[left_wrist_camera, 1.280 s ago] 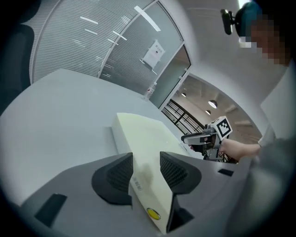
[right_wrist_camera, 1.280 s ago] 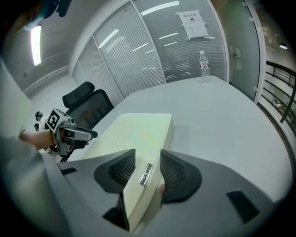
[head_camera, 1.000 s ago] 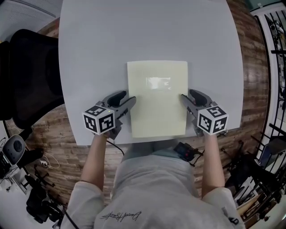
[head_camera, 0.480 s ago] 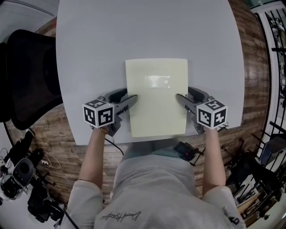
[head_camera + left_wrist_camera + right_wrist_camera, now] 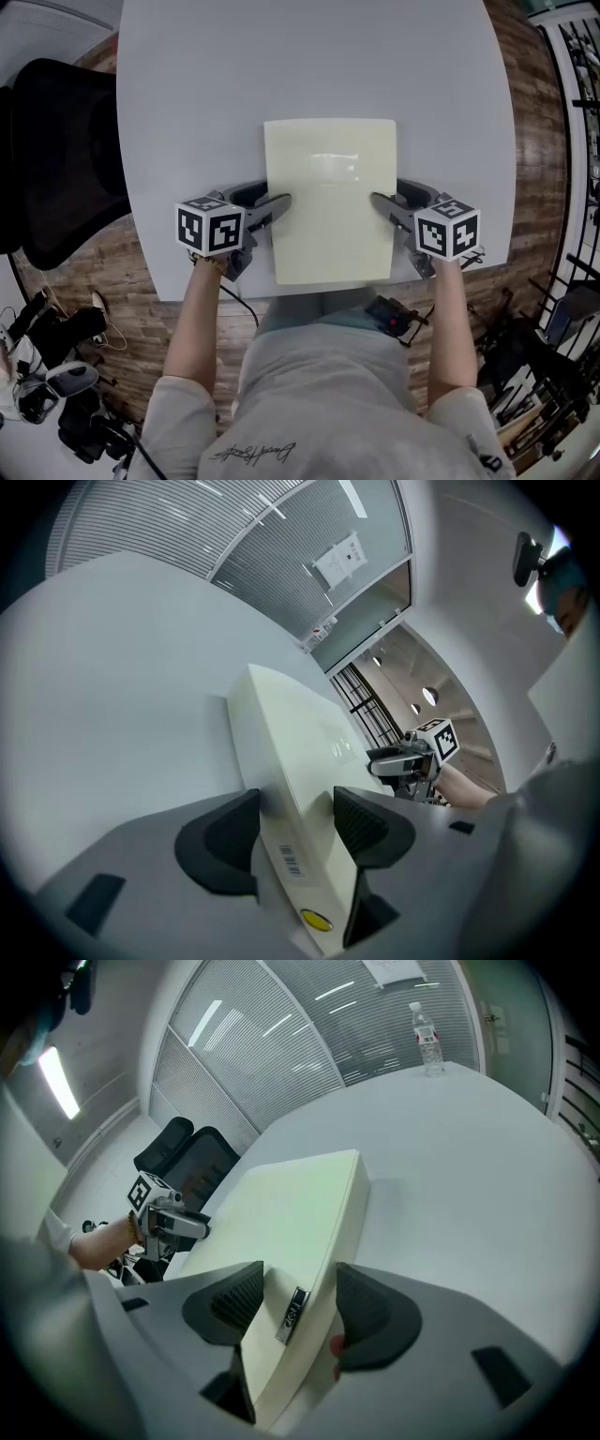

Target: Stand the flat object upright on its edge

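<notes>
Straddling opposite side edges of the flat cream panel [image 5: 328, 197], the left gripper [image 5: 295, 827] and right gripper [image 5: 298, 1297] stand wide, clamping nothing. Left jaws just spread; right spread, then eased inward (clamp likely next). Panel lies flat on the table [image 5: 281, 66]. Barcode sticker [image 5: 292, 862] and dark tag [image 5: 294, 1314]: print illegible.

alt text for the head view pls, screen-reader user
A pale yellow board lies flat on a grey table, seen from above. The left gripper, jaws just opened, and the right gripper, jaws just easing closed, each straddle one side edge.
</notes>
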`<state>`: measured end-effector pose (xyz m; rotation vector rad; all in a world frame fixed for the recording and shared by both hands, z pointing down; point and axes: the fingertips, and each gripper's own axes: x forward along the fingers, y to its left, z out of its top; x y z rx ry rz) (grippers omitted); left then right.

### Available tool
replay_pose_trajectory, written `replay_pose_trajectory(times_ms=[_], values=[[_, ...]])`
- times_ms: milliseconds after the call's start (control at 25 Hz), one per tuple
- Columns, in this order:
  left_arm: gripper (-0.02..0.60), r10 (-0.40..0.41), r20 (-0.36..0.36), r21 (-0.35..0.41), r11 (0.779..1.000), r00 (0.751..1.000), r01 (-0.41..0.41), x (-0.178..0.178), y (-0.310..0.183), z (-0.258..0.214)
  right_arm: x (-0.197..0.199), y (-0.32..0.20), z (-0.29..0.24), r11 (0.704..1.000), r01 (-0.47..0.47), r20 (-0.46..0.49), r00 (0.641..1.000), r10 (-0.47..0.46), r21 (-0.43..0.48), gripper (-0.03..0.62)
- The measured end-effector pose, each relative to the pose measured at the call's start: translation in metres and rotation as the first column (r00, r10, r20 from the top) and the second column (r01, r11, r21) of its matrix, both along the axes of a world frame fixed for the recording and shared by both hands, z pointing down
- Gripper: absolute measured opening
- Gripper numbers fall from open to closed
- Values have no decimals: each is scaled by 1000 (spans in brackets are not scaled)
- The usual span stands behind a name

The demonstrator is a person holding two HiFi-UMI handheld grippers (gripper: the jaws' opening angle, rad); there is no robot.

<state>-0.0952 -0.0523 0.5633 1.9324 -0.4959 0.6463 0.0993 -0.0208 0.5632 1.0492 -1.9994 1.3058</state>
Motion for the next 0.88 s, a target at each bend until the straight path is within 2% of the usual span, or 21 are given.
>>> replay_pose_trajectory(times_ms=[520, 880], values=[[241, -29, 13, 7, 1000, 1000, 29, 0, -1, -4, 0, -2, -2, 1000, -29, -6, 1000, 29, -11, 239], [239, -44, -9, 22, 999, 999, 45, 0, 2, -11, 1, -3, -11, 999, -47, -13, 999, 47, 19, 235]])
